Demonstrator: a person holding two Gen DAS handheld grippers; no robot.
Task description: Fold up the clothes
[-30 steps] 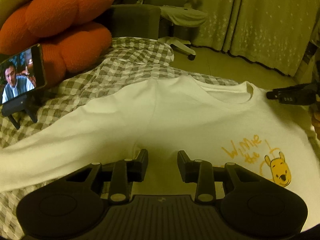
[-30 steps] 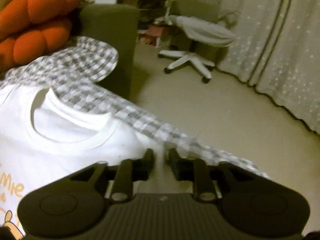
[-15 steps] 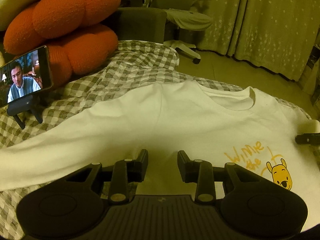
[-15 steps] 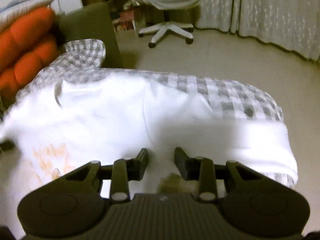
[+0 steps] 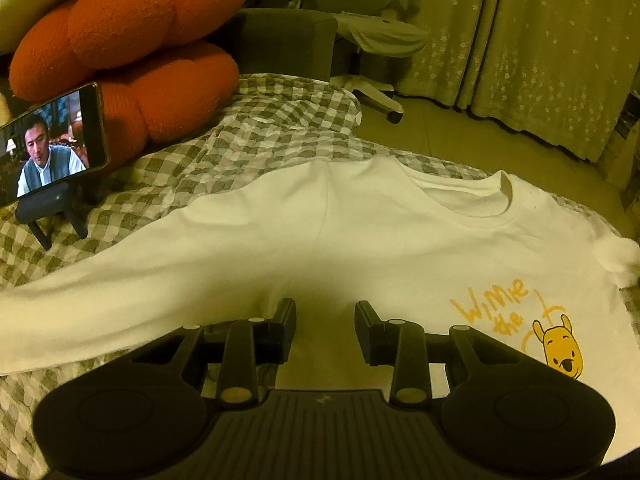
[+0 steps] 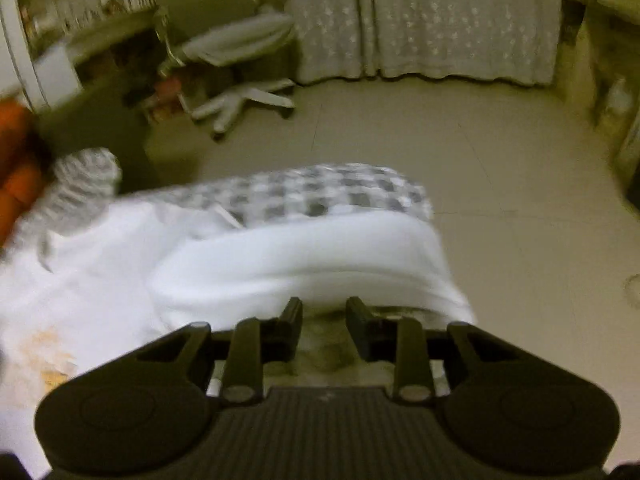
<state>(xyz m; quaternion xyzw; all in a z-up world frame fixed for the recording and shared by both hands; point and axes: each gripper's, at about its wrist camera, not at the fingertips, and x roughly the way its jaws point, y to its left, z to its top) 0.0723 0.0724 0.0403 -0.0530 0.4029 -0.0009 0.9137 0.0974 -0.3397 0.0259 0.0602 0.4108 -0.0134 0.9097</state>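
A white long-sleeved sweatshirt (image 5: 360,232) lies face up on the checked bedspread (image 5: 260,140). Its yellow bear print (image 5: 560,348) is at the right and its collar (image 5: 480,200) points away from me. The left sleeve (image 5: 100,292) stretches out flat to the left. My left gripper (image 5: 324,312) hovers open just above the shirt near the left armpit, holding nothing. In the blurred right wrist view the right sleeve (image 6: 304,252) lies folded across the bed corner. My right gripper (image 6: 324,308) is open just short of it, with nothing between its fingers.
A phone on a small stand (image 5: 48,148) plays video at the left of the bed, in front of orange cushions (image 5: 140,40). Beyond the bed are bare floor (image 6: 480,160), an office chair (image 6: 240,44) and curtains (image 5: 540,60).
My right gripper swung from the collar to the right sleeve at the bed corner, its jaws spread wider, and it left the left wrist view. The left gripper barely shifted.
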